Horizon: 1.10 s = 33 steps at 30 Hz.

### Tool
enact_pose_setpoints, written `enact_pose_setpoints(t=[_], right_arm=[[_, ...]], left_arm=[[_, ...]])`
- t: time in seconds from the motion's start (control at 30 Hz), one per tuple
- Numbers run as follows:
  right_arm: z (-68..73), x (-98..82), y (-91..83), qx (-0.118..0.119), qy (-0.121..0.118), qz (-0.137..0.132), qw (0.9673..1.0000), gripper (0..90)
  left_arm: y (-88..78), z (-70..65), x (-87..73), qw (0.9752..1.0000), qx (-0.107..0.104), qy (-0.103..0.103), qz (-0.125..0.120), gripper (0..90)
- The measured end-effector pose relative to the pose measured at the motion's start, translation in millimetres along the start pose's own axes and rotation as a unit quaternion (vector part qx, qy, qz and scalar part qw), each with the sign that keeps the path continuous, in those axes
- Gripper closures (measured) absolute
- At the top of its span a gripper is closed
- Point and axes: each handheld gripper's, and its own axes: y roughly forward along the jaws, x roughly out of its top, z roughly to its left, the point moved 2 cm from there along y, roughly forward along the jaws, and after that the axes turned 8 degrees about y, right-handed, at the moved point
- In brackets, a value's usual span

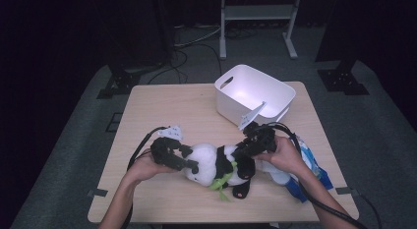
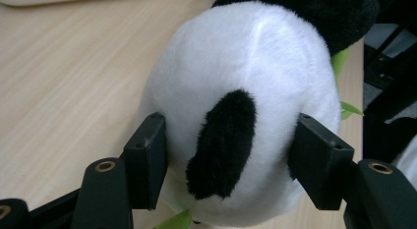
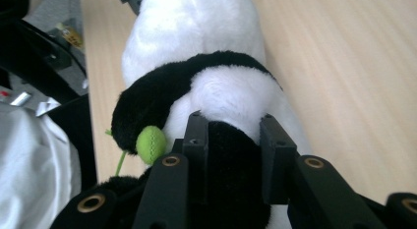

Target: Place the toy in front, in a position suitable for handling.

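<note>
A plush panda lies on its side on the wooden table, near the front edge. My left gripper comes in from the left. In the left gripper view its pads press on both sides of the panda's white head, beside a black ear, so my left gripper is shut on the head. My right gripper comes from the right. In the right gripper view my right gripper is shut on a black leg of the panda. A green bamboo sprig sits at the paw.
A white plastic bin stands at the back right of the table, close behind my right gripper. A blue and white packet lies under the right forearm at the table's right edge. Cables trail from both grippers toward the front.
</note>
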Motion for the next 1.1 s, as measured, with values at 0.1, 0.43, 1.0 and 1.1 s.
enact_pose_setpoints(t=[0.1,0.43,1.0,1.1], right_arm=[[-4.7,6.4,-6.9,-0.026,-0.003,-0.013,0.9996,69.1],[-8.9,-0.8,-11.8,0.031,0.033,-0.024,0.9987,42.5],[-12.7,11.8,-9.5,0.019,0.049,-0.030,0.9981,61.0],[-8.2,7.8,-7.3,0.015,0.035,-0.021,0.9991,61.8]], left_arm=[[3.2,3.9,6.6,0.9995,0.030,0.012,-0.001,36.2],[9.0,-5.1,1.3,0.9981,0.046,0.039,0.010,35.4],[0.8,-7.3,-1.7,0.9998,0.008,0.014,0.009,31.3],[-4.2,-8.2,2.4,0.9999,-0.006,0.007,-0.009,30.8]])
